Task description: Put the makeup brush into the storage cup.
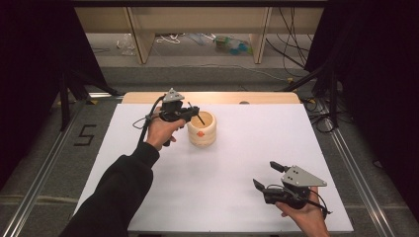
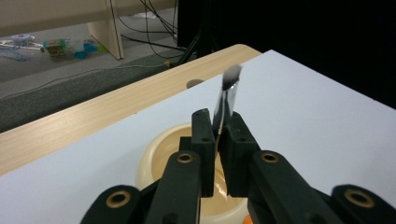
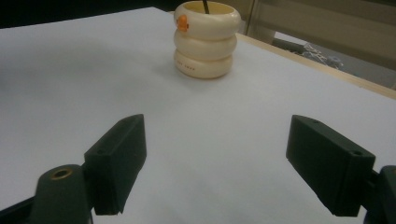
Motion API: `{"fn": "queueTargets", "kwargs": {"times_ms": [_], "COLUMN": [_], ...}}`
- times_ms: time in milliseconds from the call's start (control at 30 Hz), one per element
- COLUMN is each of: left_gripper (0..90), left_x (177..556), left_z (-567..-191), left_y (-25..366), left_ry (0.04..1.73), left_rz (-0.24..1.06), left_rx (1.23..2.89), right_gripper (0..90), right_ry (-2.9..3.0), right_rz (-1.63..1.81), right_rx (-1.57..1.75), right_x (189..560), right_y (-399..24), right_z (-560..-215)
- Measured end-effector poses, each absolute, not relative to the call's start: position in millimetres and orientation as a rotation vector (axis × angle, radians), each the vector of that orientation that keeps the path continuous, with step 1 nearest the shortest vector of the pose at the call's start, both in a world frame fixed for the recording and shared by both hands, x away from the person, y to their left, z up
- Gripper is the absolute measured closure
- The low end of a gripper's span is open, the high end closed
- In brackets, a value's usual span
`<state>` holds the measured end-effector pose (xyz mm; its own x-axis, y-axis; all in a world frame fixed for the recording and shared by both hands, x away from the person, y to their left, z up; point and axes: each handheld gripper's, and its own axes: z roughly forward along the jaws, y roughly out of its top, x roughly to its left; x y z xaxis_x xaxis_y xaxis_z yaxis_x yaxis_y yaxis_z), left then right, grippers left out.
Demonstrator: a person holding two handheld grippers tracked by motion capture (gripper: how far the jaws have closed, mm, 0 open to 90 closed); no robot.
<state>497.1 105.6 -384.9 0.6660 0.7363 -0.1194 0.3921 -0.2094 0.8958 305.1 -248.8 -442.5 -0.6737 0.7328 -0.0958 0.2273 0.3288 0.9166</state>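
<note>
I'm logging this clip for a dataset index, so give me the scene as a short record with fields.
setting: white table top on a wooden table
container: cream ribbed holder with an orange spot, standing upright
left gripper: shut on a thin dark pen-like stick, above the holder's open mouth
right gripper: open, nothing between its jaws, near the table's front right, apart from the holder
stick in holder: a dark stick shows inside its mouth in the right gripper view

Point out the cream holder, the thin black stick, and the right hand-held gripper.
Cream holder (image 3: 205, 46), right gripper view, on its middle ring.
Thin black stick (image 2: 228, 93), left gripper view, on the stretch above the closed jaws.
Right hand-held gripper (image 1: 267, 174), high view, midway between its spread fingertips.
</note>
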Motion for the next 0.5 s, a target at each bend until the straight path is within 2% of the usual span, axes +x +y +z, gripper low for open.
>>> {"fn": "queueTargets", "kwargs": {"times_ms": [167,233,267,367,500], "left_gripper": [84.2,79.9,76.3,51.7,32.2], "left_x": [497.9,498.2,498.1,496.3,488.7], "left_z": [-388.7,-390.2,-390.9,-389.4,-381.3], "left_y": [101.2,100.1,99.9,99.8,102.3], "left_ry": [0.890,0.890,0.892,0.930,0.949], "left_rz": [0.383,0.380,0.386,0.416,0.426], "left_rx": [1.853,1.865,1.870,1.899,1.888], "right_gripper": [21.3,21.3,21.3,21.4,21.5], "right_ry": [2.109,2.109,2.110,2.111,2.116], "right_rz": [1.323,1.324,1.323,1.323,1.316], "right_rx": [0.844,0.843,0.843,0.841,0.839], "right_x": [304.6,304.5,304.6,304.5,304.7], "right_y": [-248.9,-248.8,-248.8,-248.8,-248.7], "right_z": [-442.2,-442.3,-442.3,-442.4,-443.0]}}
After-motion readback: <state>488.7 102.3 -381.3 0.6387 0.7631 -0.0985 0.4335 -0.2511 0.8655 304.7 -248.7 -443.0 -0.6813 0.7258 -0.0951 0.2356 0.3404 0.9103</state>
